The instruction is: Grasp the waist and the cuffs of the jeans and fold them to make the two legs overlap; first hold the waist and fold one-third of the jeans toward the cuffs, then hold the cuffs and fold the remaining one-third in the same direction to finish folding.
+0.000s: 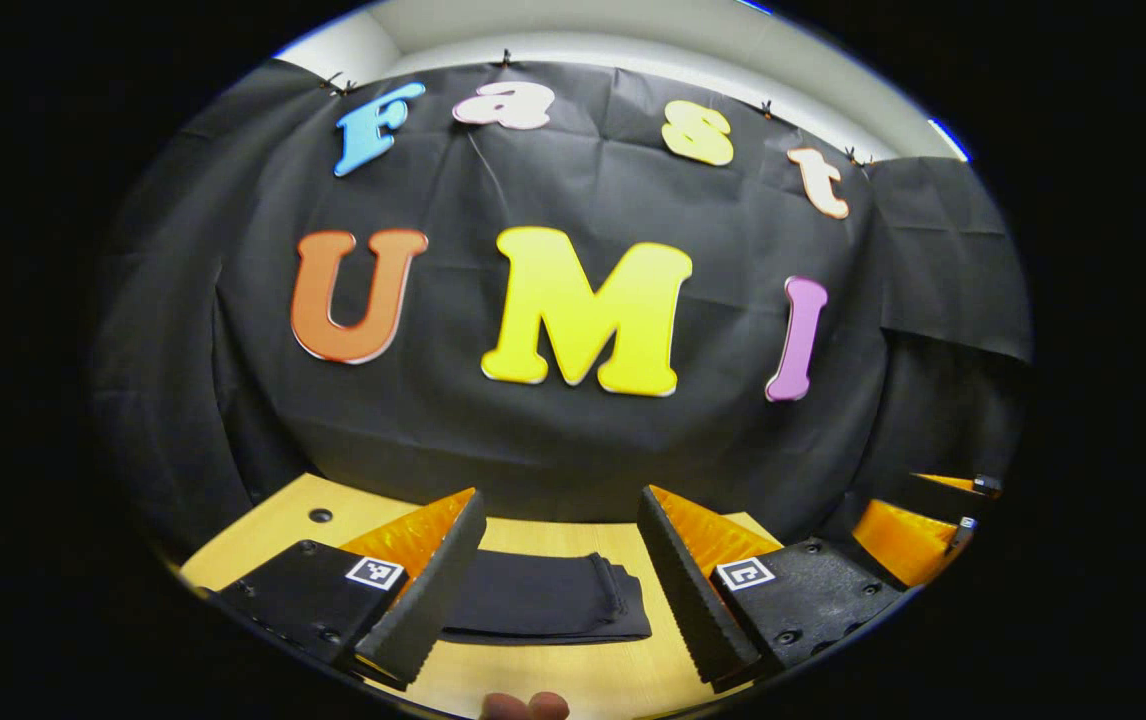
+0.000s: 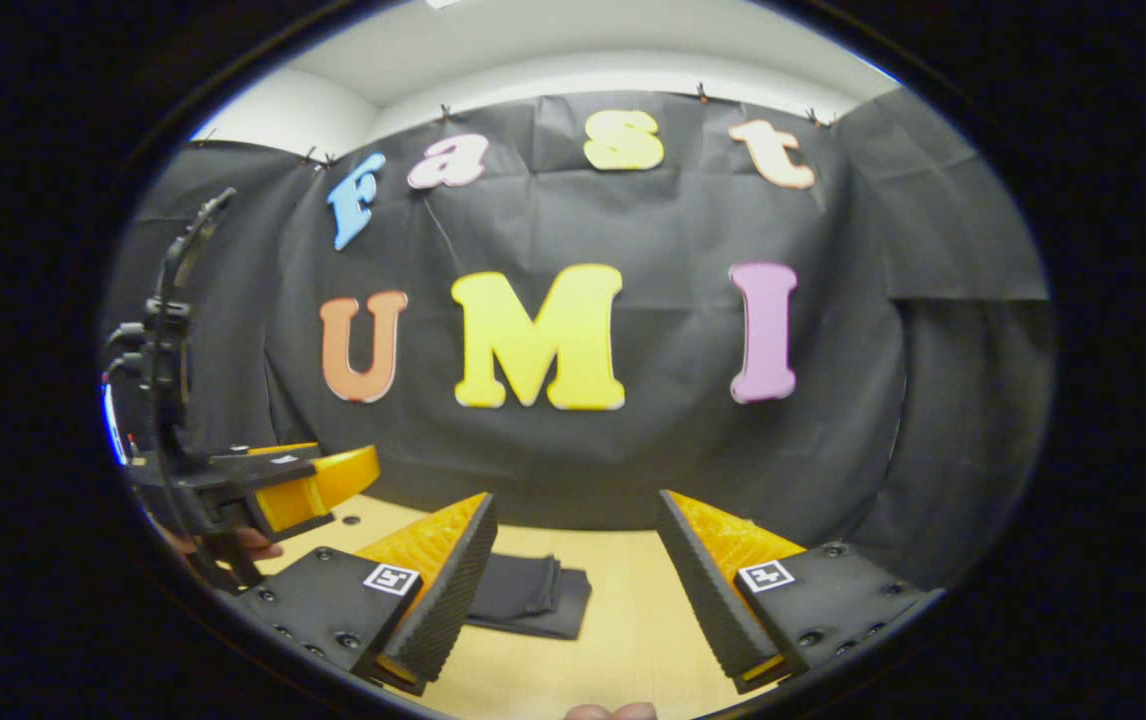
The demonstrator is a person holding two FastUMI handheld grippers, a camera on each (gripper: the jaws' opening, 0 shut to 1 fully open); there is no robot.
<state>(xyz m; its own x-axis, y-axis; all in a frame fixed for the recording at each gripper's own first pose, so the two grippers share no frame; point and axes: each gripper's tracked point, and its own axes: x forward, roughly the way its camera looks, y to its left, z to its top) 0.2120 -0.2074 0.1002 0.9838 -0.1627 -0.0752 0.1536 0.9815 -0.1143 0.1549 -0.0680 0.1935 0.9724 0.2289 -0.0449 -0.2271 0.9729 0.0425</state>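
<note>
The dark jeans (image 1: 538, 598) lie folded into a flat compact stack on the wooden table (image 1: 278, 525), seen between my left gripper's fingers. My left gripper (image 1: 558, 655) is open, held above the table, with nothing between its pads. In the right gripper view the folded jeans (image 2: 533, 595) sit a little left of centre, partly behind the left finger (image 2: 443, 600). My right gripper (image 2: 578, 665) is open too, empty, above the table. The left gripper (image 2: 283, 485) also appears at the left of the right gripper view, with a hand below it.
The table (image 2: 623, 620) runs back to the black cloth wall (image 1: 573, 440). A small round hole (image 1: 320, 516) sits in the tabletop at the left. The right gripper (image 1: 918, 530) shows at the right edge of the left gripper view. A fingertip (image 1: 523, 705) shows at the bottom.
</note>
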